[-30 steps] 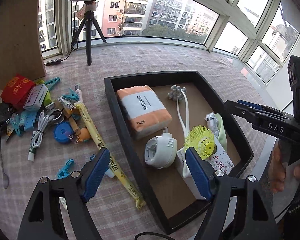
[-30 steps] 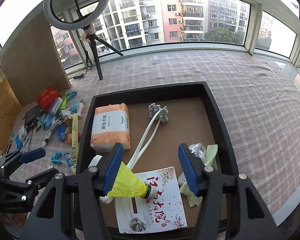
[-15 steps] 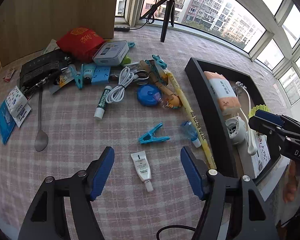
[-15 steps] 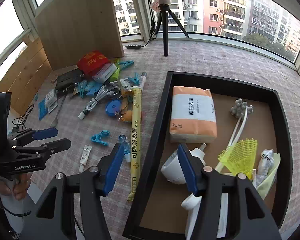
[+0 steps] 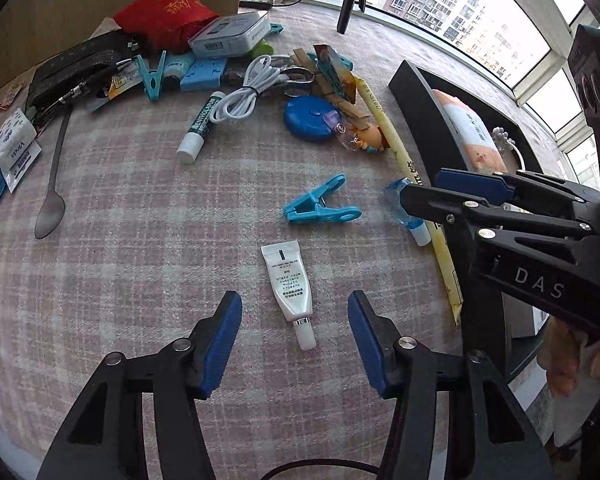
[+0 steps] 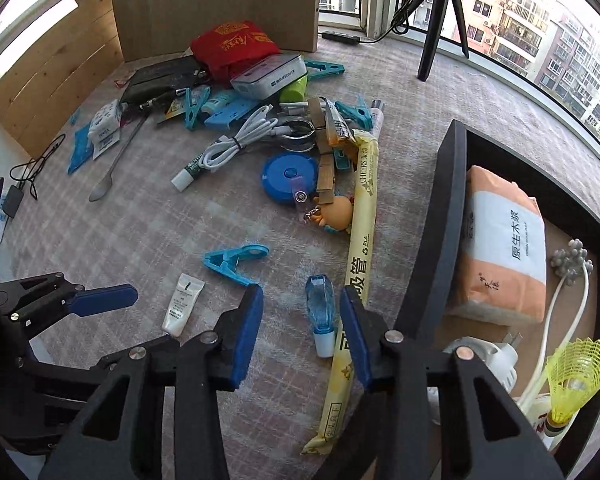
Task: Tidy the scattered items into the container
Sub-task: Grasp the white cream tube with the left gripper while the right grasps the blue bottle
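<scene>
In the left wrist view my left gripper [image 5: 295, 320] hangs low over the checked cloth, jaws closing. A small white tube [image 5: 290, 280] lies between them, and the pads do not touch it. My right gripper [image 6: 300, 308] hovers over a small clear blue bottle [image 6: 319, 304] with a white cap. Its jaws are also closing and stand clear of the bottle. The black tray [image 6: 432, 240] on the right holds a tissue pack [image 6: 504, 248], a yellow shuttlecock [image 6: 576, 372] and other items. The right gripper [image 5: 428, 194] also shows in the left wrist view.
A blue clothes peg [image 5: 320, 208] lies just beyond the tube. A long yellow straw packet [image 6: 360, 264] runs along the tray's left wall. Farther back sit a blue tape measure [image 6: 288, 176], a white cable, a spoon [image 5: 54, 184], a red pouch and a tripod [image 6: 440, 20].
Both grippers swung left from above the tray to the scattered items and came down. Their jaws narrowed. The tube and the bottle now lie between them.
</scene>
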A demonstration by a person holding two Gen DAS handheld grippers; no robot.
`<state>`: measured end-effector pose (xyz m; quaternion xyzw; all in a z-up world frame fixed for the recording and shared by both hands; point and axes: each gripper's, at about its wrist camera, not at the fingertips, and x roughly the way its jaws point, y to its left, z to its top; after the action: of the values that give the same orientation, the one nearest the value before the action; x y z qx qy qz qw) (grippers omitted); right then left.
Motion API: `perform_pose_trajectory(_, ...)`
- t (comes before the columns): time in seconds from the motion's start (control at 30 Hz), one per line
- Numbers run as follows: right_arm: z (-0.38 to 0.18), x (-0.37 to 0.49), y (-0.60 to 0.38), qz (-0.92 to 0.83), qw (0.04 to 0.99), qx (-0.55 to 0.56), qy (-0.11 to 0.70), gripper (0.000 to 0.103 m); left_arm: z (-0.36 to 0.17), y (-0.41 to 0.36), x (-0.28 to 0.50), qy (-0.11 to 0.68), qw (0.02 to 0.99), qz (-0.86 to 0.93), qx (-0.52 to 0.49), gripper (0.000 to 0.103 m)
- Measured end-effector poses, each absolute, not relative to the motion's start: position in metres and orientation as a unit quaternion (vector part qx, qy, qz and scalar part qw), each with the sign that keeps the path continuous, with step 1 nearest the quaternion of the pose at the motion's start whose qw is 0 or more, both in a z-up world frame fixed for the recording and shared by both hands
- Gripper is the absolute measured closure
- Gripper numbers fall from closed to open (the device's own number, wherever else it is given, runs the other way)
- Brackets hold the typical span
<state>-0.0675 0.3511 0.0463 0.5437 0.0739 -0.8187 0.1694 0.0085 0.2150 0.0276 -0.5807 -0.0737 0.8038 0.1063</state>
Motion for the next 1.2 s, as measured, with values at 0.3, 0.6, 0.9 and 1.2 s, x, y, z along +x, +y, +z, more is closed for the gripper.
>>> perform_pose_trajectory(0.3,0.029,-0.081,0.351,-0.801,0.186,0.566,0.051,0.077,0.013,0.222,0.006,-0.078,0.098,0.798,-0.589,0.061)
perform_pose_trajectory(0.6,0.014,-0.078,0.347,-0.786,0.185,0.585,0.072,0.074,0.013,0.224,0.006,-0.063,0.082,0.807,-0.581,0.069)
perform_pose_trajectory(0.9,0.006,-0.061,0.344,-0.789,0.181,0.582,0.082,0.076,0.012,0.224,0.003,-0.056,0.066,0.815,-0.573,0.083)
perform_pose_trajectory(1.2,0.032,-0.061,0.361,-0.809,0.179,0.559,0.024,0.078,0.024,0.209,0.010,-0.069,0.062,0.818,-0.567,0.083)
